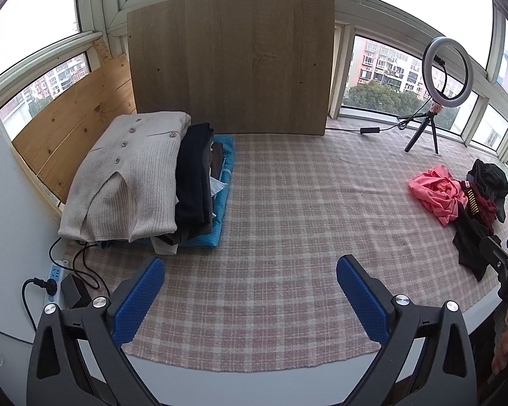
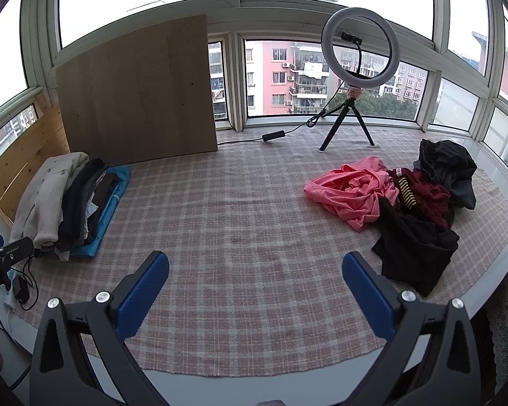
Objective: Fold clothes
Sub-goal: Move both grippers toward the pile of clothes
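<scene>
A stack of folded clothes, topped by a beige knit cardigan (image 1: 128,179) over dark garments and a blue one (image 1: 225,182), lies at the left on the pink plaid cloth (image 1: 288,209). At the right lies an unfolded heap: a pink garment (image 2: 352,189), a maroon one (image 2: 426,199) and black ones (image 2: 416,250). My left gripper (image 1: 250,291) hangs open over the bare cloth near the front edge, with nothing between its blue pads. My right gripper (image 2: 255,287) is open too, empty, left of the black garment. The folded stack (image 2: 67,203) shows at the left in the right wrist view.
A wooden board (image 1: 230,64) leans against the windows at the back. A ring light on a tripod (image 2: 359,67) stands at the back right, its cable across the cloth. A power strip with plugs (image 1: 52,280) lies at the left edge.
</scene>
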`<act>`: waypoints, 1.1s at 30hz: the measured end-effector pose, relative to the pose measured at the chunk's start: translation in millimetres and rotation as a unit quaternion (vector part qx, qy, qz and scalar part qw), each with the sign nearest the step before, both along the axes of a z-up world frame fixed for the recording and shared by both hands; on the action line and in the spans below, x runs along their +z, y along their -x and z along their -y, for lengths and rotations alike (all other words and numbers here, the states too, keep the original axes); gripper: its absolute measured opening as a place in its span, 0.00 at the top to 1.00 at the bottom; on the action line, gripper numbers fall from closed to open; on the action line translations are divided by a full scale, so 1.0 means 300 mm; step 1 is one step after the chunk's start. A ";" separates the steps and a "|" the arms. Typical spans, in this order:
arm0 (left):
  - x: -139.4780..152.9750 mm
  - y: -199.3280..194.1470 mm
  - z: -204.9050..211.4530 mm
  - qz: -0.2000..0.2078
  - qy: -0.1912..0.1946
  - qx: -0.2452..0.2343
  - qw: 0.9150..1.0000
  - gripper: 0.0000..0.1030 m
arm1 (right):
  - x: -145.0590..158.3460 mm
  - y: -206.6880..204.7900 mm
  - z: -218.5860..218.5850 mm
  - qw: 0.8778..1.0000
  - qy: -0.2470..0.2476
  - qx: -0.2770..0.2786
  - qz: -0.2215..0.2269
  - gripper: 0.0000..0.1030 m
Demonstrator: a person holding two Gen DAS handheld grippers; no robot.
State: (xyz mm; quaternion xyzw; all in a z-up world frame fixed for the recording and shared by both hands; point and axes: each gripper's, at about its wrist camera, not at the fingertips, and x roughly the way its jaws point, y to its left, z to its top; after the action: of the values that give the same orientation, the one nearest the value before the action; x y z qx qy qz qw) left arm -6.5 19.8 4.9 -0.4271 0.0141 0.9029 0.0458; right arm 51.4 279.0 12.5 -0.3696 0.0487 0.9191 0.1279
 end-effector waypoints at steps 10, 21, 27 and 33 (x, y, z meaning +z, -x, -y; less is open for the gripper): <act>-0.002 0.046 -0.095 -0.003 -0.004 -0.055 0.998 0.02 | 0.010 -0.053 -0.019 1.000 -0.022 -0.019 -0.008 0.00; 0.022 0.067 -0.251 -0.025 -0.019 -0.126 0.991 0.03 | 0.006 -0.125 -0.145 0.995 -0.007 -0.096 -0.003 0.13; 0.018 0.077 -0.327 -0.022 -0.019 -0.157 0.987 0.03 | 0.023 -0.161 -0.197 0.991 -0.007 -0.131 -0.010 0.13; 0.023 0.096 -0.396 -0.031 -0.022 -0.181 0.983 0.03 | 0.032 -0.191 -0.259 0.988 -0.012 -0.154 -0.017 0.13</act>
State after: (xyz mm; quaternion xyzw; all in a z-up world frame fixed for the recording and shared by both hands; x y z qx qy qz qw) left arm -35.1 138.6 11.8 -0.3879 0.0722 0.8928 0.2173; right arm 108.7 356.8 22.2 -0.3407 0.0961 0.8949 0.2717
